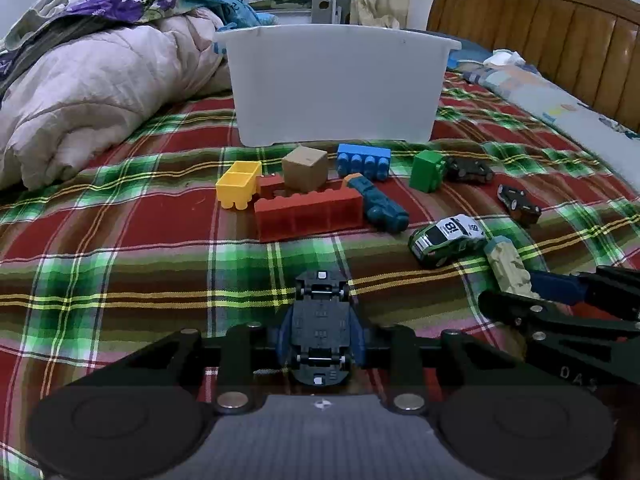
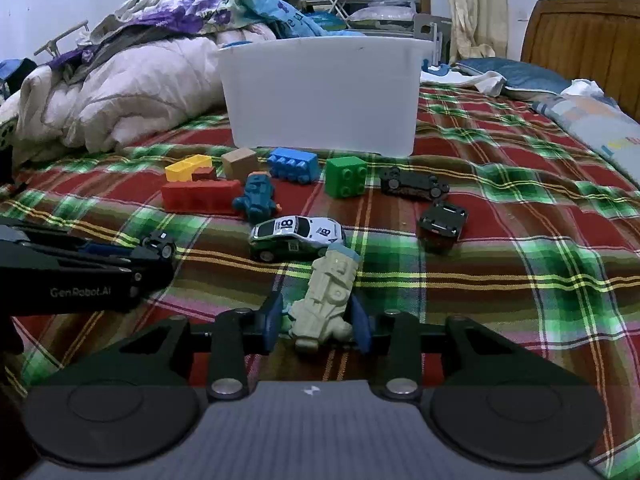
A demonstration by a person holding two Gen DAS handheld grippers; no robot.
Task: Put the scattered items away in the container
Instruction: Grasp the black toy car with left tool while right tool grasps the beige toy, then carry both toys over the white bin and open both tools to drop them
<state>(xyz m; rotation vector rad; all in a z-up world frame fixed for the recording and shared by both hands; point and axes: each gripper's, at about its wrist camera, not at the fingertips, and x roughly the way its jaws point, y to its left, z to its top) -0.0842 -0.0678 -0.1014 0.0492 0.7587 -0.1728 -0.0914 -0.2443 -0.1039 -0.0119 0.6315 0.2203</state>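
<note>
My left gripper (image 1: 320,334) is shut on an upside-down black toy car (image 1: 320,320), low over the plaid bedspread. My right gripper (image 2: 318,326) has its blue pads around a beige toy truck (image 2: 328,292); the left pad stands slightly apart from it. The white container (image 1: 336,84) stands at the back, also in the right wrist view (image 2: 320,96). Before it lie a red brick (image 1: 308,212), yellow brick (image 1: 239,184), brown cube (image 1: 306,168), blue brick (image 1: 363,160), green brick (image 1: 427,170), blue toy truck (image 1: 380,204), and a green-white car numbered 81 (image 1: 446,240).
Two dark toy cars (image 2: 414,184) (image 2: 442,222) lie right of the green brick. A pink quilt (image 1: 88,92) with piled clothes fills the left. Pillows (image 1: 560,108) and a wooden headboard (image 1: 540,24) bound the right.
</note>
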